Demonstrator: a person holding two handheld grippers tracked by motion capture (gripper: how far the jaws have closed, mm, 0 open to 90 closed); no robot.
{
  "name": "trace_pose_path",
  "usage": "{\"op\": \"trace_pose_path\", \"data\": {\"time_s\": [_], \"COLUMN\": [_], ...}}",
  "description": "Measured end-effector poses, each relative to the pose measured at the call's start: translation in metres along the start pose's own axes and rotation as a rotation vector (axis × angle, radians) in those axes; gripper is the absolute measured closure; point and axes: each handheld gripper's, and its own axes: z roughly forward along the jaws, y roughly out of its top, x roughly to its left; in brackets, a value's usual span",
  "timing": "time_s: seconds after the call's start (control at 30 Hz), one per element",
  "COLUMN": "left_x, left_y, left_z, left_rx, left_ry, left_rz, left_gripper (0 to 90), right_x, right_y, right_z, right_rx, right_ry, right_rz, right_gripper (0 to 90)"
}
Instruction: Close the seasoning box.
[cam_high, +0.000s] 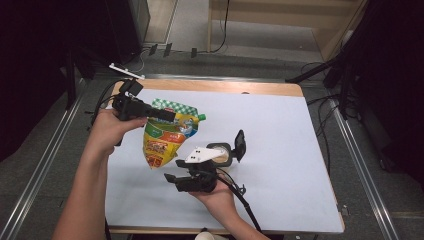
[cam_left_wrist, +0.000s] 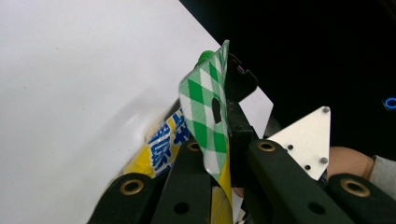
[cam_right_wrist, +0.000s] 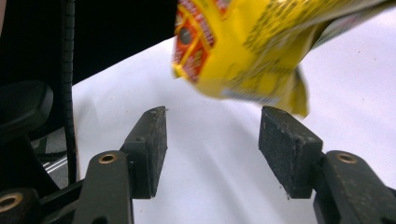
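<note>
The left gripper (cam_high: 167, 115) has its jaws clenched on the green-checked top seal of a yellow spouted refill pouch (cam_high: 167, 135), pinching the flat strip beside the green cap (cam_high: 202, 117) so the bag hangs free and its bottom corner droops over the table's near-left part. Holding it by the seal probably keeps the soft body clear for the other tool. The right gripper (cam_high: 171, 171) waits just below and nearer the front edge, its jaws parted and empty, aimed at the pouch's lower end as if to grasp it next. Just to the right stands a small round container (cam_high: 222, 154) with its black hinged lid (cam_high: 240, 144) flipped up, likely ready for filling. The table (cam_high: 280, 130) is covered in plain white with a wooden strip along its far edge; dark equipment, cables and a grey floor surround it.
</note>
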Motion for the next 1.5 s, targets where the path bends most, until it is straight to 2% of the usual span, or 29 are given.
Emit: {"op": "trace_pose_path", "data": {"time_s": [0.13,0.23,0.43,0.53,0.6,0.67,0.8,0.83,0.87,0.9,0.97,1.1,1.3,1.5], "left_x": [0.012,0.020,0.035,0.038,0.040,0.044,0.051,0.055,0.057,0.057,0.055,0.052,0.047,0.046], "left_y": [-0.001,-0.002,0.001,0.003,0.003,0.003,0.001,-0.001,-0.003,-0.004,-0.004,-0.005,-0.006,-0.008], "left_z": [-0.006,-0.009,-0.003,0.001,0.001,0.002,0.005,0.007,0.007,0.007,0.007,0.006,0.010,0.011], "left_rx": [-0.045,-0.074,-0.097,-0.104,-0.120,-0.136,-0.134,-0.114,-0.116,-0.122,-0.111,-0.106,-0.084,-0.086], "left_ry": [0.015,0.042,0.100,0.127,0.162,0.171,0.196,0.212,0.192,0.181,0.208,0.199,0.213,0.210], "left_rz": [-0.019,-0.035,-0.048,-0.042,-0.032,-0.029,-0.045,-0.057,-0.061,-0.065,-0.061,-0.046,-0.020,-0.024], "left_gripper": [90.0,90.0,90.0,90.0,90.0,90.0,90.0,89.7,89.1,88.6,86.0,81.2,74.3,69.4], "right_x": [0.000,0.000,0.000,0.000,0.000,0.000,-0.001,-0.001,-0.001,-0.001,-0.001,-0.002,-0.003,-0.005], "right_y": [0.000,0.000,-0.002,-0.002,-0.002,-0.003,-0.003,-0.003,-0.003,-0.003,-0.002,-0.002,-0.002,-0.002], "right_z": [0.000,0.000,0.001,0.001,0.000,-0.001,-0.002,-0.003,-0.003,-0.004,-0.004,-0.005,-0.006,-0.007], "right_rx": [0.005,0.003,0.021,0.024,0.022,0.022,0.021,0.019,0.018,0.017,0.016,0.017,0.017,0.019], "right_ry": [0.006,0.010,0.016,0.016,0.015,0.012,0.011,0.011,0.011,0.009,0.011,0.010,0.005,0.002], "right_rz": [-0.006,-0.007,-0.010,-0.013,-0.014,-0.012,-0.005,-0.008,-0.008,-0.010,-0.008,-0.009,-0.009,-0.006], "right_gripper": [43.2,43.2,43.1,43.1,43.1,43.1,43.1,43.1,43.1,43.1,43.1,43.1,43.2,43.2]}}
